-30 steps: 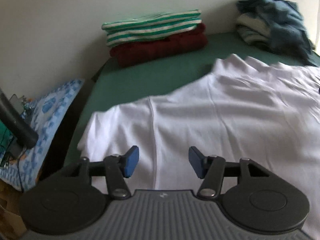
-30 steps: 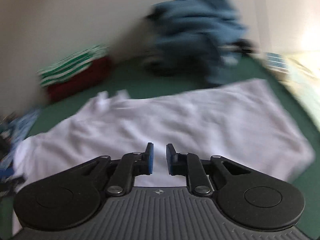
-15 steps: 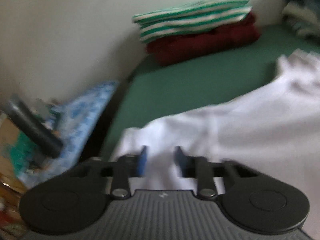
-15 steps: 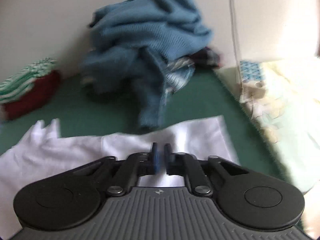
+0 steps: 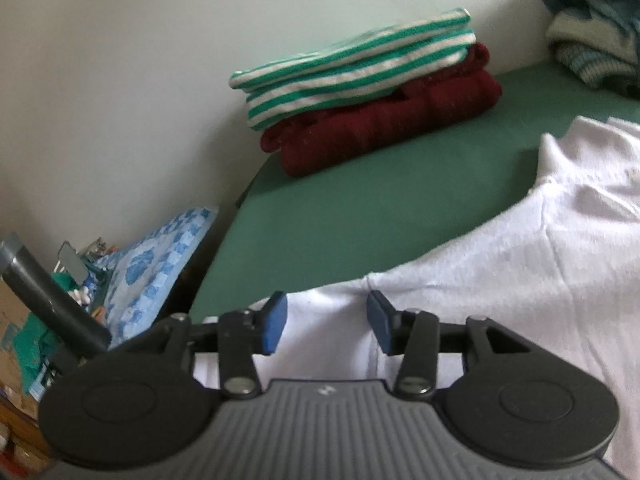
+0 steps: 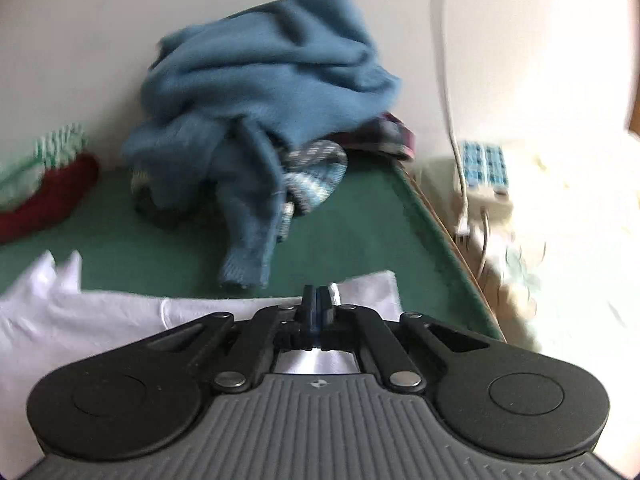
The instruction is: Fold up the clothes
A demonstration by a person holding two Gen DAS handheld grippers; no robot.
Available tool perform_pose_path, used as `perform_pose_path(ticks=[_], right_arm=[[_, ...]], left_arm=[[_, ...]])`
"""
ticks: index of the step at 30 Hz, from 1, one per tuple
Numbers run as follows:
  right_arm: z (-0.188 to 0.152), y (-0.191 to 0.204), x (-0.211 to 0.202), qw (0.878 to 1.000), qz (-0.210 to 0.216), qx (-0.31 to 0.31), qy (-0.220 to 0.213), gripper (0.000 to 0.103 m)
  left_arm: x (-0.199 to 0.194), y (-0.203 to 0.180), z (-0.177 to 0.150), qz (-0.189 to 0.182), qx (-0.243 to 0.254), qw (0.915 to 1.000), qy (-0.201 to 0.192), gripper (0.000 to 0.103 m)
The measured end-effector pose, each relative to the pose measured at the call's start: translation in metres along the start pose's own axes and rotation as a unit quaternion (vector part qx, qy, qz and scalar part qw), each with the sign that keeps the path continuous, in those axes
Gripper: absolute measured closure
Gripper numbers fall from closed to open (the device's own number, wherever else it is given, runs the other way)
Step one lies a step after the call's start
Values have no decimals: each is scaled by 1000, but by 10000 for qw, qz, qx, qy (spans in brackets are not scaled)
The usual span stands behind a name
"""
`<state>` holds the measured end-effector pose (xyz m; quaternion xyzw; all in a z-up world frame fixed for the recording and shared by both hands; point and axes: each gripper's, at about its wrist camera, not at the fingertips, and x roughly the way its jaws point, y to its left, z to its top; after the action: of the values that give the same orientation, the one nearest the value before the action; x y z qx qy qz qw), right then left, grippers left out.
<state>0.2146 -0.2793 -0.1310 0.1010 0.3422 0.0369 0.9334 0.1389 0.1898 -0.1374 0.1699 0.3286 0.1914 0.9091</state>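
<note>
Both tongs sit low over a white shirt (image 5: 500, 272) that lies spread out on a green table (image 5: 360, 200). On the left tongs (image 5: 326, 322) the two blue pads (image 5: 274, 322) stand wide apart, with the corner of the shirt lying in the gap between them. The pads are not pressing on the cloth.

On the right tongs (image 6: 318, 306) the blue pads are pressed close together near the far edge of the shirt (image 6: 100, 320). I cannot tell if any cloth is pinched between them.

At the back of the table, by the wall, a striped green and white top (image 5: 352, 64) lies folded on a folded dark red sweater (image 5: 384, 120). Off to the other side is a messy pile with a blue sweater (image 6: 264, 92) on top, not folded. One blue sleeve hangs down toward the white shirt. Beside the table, on the left, is a blue and white patterned cloth (image 5: 156, 264).
</note>
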Motion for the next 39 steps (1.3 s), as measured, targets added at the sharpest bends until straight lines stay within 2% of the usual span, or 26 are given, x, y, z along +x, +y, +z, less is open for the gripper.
perform_pose_path(ticks=[1, 3, 5, 6, 7, 8, 11, 12, 13, 18, 21, 22, 24, 25, 26, 27, 29, 31, 34, 35, 36, 37, 38, 39], right_arm=[[-1, 0, -8, 9999, 99, 95, -27, 89], [-8, 10, -18, 9984, 543, -22, 124, 90], [-20, 17, -20, 9972, 624, -247, 341, 88], [-26, 19, -20, 9973, 505, -438, 293, 92], [-30, 19, -20, 9972, 370, -611, 211, 102], [-31, 16, -20, 9975, 254, -643, 121, 103], [-30, 2, -23, 9997, 40, -253, 5, 103], [-30, 3, -30, 9998, -115, -129, -43, 85], [-32, 3, -36, 9998, -171, -51, -50, 82], [-60, -2, -61, 9998, 133, -12, 141, 83], [-66, -18, -74, 9990, -434, -16, -63, 90], [-66, -20, -77, 9981, -621, -8, -25, 89], [-66, -20, -81, 9968, -789, -90, 97, 79], [-67, -19, -84, 9965, -821, -119, 97, 79], [-70, -16, -88, 9969, -780, -130, 13, 79], [-72, -13, -93, 9971, -739, -142, -72, 79], [-76, -8, -94, 9984, -560, -71, -40, 79], [-80, -3, -92, 9991, -412, 23, 66, 80], [-80, -9, -88, 9979, -645, 72, 78, 84], [-79, -13, -88, 9967, -810, 89, 56, 84], [-77, -15, -89, 9942, -1071, 110, 46, 87], [-75, -17, -90, 9900, -1407, 129, 65, 77], [-74, -18, -94, 9854, -1690, 200, 58, 75], [-74, -21, -102, 9839, -1752, 345, -42, 75]], left_arm=[[0, -1, -1, 11, -38, 10000, -35, 56], [-1, -4, 0, 43, 8, 10000, -43, 56], [-1, -5, -1, 81, 19, 10000, -55, 56], [-1, -6, -2, 104, 26, 9999, -65, 56], [-2, -7, -2, 128, 34, 9999, -74, 55], [-3, -8, -3, 190, 40, 9998, -81, 52], [-6, -12, -6, 349, 86, 9993, -109, 49], [-6, -14, -7, 388, 129, 9991, -121, 49], [-7, -16, -7, 426, 178, 9988, -135, 49], [-7, -18, -8, 494, 280, 9983, -164, 48], [-9, -5, -8, 257, 118, 9995, -115, 43], [-9, 3, -12, 242, 51, 9997, -88, 42], [-10, 19, -20, 212, -85, 9997, -35, 46], [-10, 27, -24, 197, -152, 9997, -8, 48], [-10, 35, -27, 182, -220, 9996, 19, 56], [-10, 44, -31, 167, -288, 9994, 45, 69], [-11, 60, -39, 137, -423, 9990, 99, 84], [-11, 76, -47, 107, -557, 9983, 152, 85], [-4, 78, -52, 270, -434, 9985, 196, 81], [-4, 78, -52, 295, -388, 9986, 191, 77], [-4, 74, -53, 441, -208, 9986, 182, 68], [-3, 71, -53, 587, -30, 9981, 173, 64], [-6, 72, -53, 652, 18, 9977, 186, 62], [-9, 72, -53, 718, 65, 9972, 198, 63]])
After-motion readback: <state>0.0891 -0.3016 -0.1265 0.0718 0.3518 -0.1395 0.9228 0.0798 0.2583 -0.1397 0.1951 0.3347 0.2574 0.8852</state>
